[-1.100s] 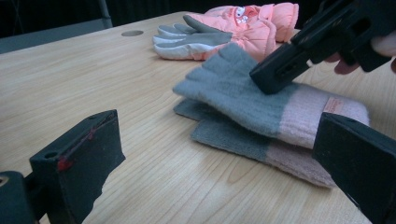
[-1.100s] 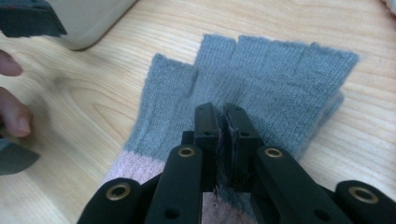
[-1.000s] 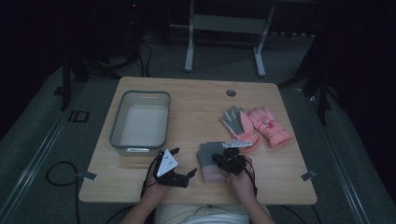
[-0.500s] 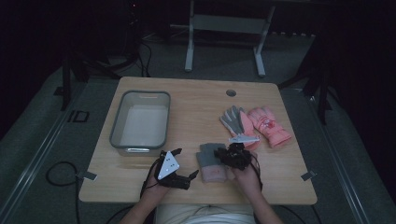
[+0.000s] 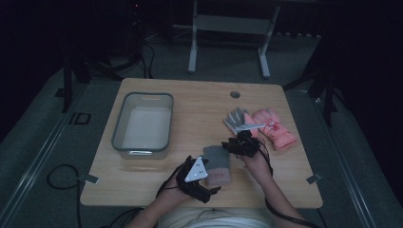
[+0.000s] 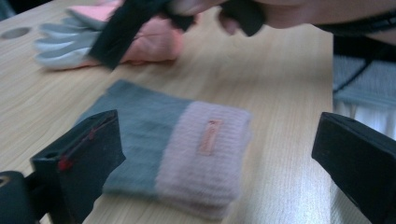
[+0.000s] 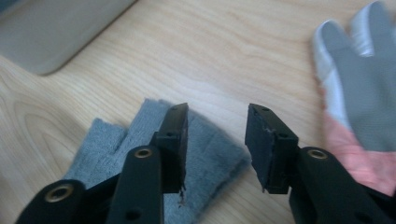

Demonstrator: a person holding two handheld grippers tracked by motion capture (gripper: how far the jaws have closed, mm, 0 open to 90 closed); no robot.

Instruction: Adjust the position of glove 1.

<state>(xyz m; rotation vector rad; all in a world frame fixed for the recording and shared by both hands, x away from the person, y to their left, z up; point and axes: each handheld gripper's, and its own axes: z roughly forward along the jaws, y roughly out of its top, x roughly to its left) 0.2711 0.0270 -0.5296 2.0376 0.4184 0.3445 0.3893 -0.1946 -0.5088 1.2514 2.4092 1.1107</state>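
High view: bin (image 5: 142, 124) empty, so nothing is stowed yet (assuming the goal is binning the knitwear). Folded grey-pink knit (image 5: 217, 164) lies on the surface (image 5: 199, 102) near the front edge, gloves (image 5: 260, 126) further right. Left hand-held gripper (image 6: 224, 158) gapes wide around the knit, not touching it. Right hand-held gripper (image 7: 215, 140) released, empty, over the knit's grey end. Versus a second ago, the right one has shifted off the knit toward the gloves

Gloves: three — folded grey-pink glove (image 5: 217, 164), grey-palmed glove (image 5: 236, 119), pink glove (image 5: 274, 127); one bin (image 5: 142, 124).
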